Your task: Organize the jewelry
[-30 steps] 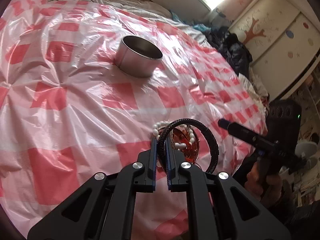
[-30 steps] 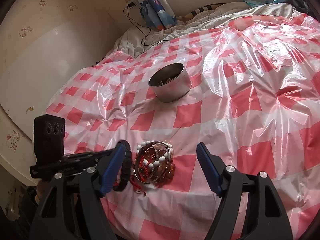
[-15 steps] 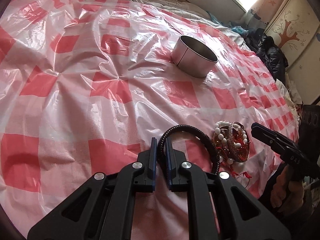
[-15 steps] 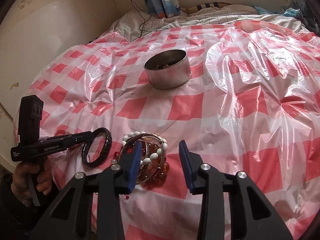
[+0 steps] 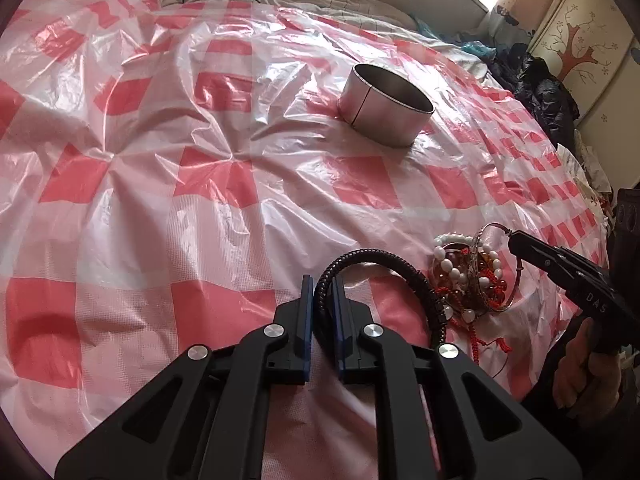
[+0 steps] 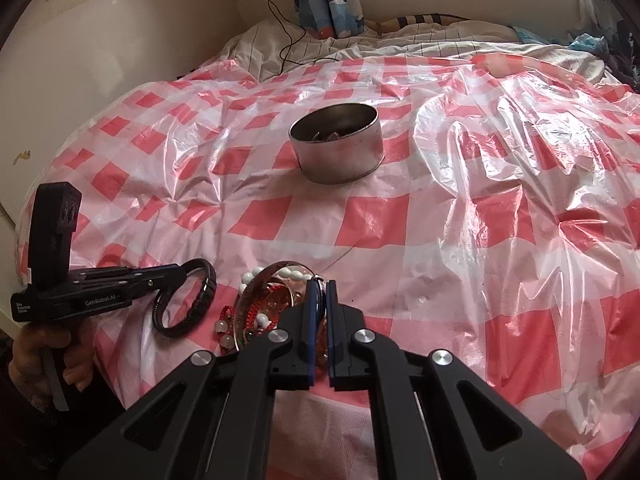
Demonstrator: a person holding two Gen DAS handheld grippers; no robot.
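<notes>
My left gripper (image 5: 322, 280) is shut on a black braided bracelet (image 5: 384, 260), held just above the sheet; it also shows in the right wrist view (image 6: 188, 304). A pile of jewelry (image 5: 472, 276) with white pearl beads, amber beads, red cord and a metal bangle lies right of it. My right gripper (image 6: 319, 284) is shut on the metal bangle (image 6: 280, 270) at the pile's edge. A round metal tin (image 6: 336, 148) stands farther back with small items inside; it shows in the left wrist view too (image 5: 386, 106).
A crinkled red-and-white checked plastic sheet (image 6: 480, 220) covers the bed. A wall (image 6: 100, 40), a cable and a pillow lie behind. Dark clothes (image 5: 540, 84) and a cupboard stand at the far right.
My right gripper closed from wide open and moved down onto the bangle in the pile. My left gripper carried the black bracelet left, away from the pile.
</notes>
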